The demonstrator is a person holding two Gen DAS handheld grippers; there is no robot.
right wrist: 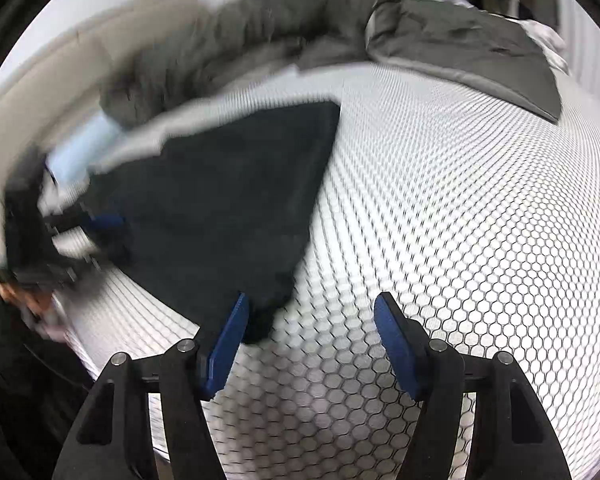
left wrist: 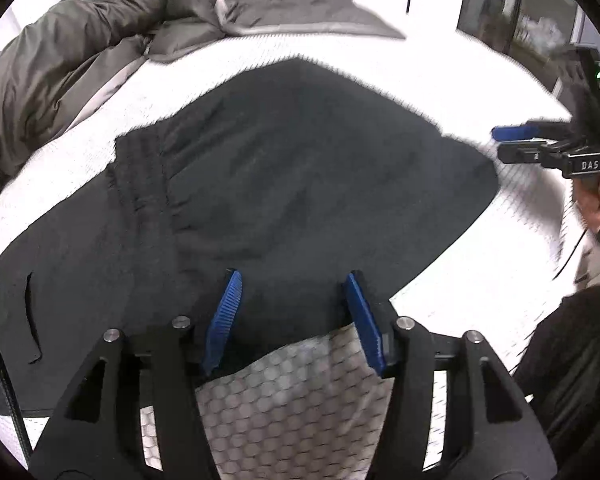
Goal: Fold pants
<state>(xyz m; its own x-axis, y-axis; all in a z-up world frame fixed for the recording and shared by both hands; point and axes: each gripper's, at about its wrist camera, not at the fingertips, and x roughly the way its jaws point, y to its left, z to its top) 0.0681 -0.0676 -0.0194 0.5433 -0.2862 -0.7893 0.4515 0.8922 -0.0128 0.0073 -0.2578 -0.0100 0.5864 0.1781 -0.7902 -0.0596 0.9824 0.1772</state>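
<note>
1. Your black pants (left wrist: 284,168) lie folded on the white honeycomb-patterned mattress (left wrist: 460,288), waistband gathers and a side pocket slit showing at the left of the left wrist view.
2. Your left gripper (left wrist: 292,312) hovers over the pants' near edge, its blue pads spread apart and clamping nothing.
3. Your right gripper (right wrist: 312,340) sits at the pants' corner, jaws parted and empty, over bare mattress.
4. A grey duvet (right wrist: 460,40) lies bunched beyond.
</note>
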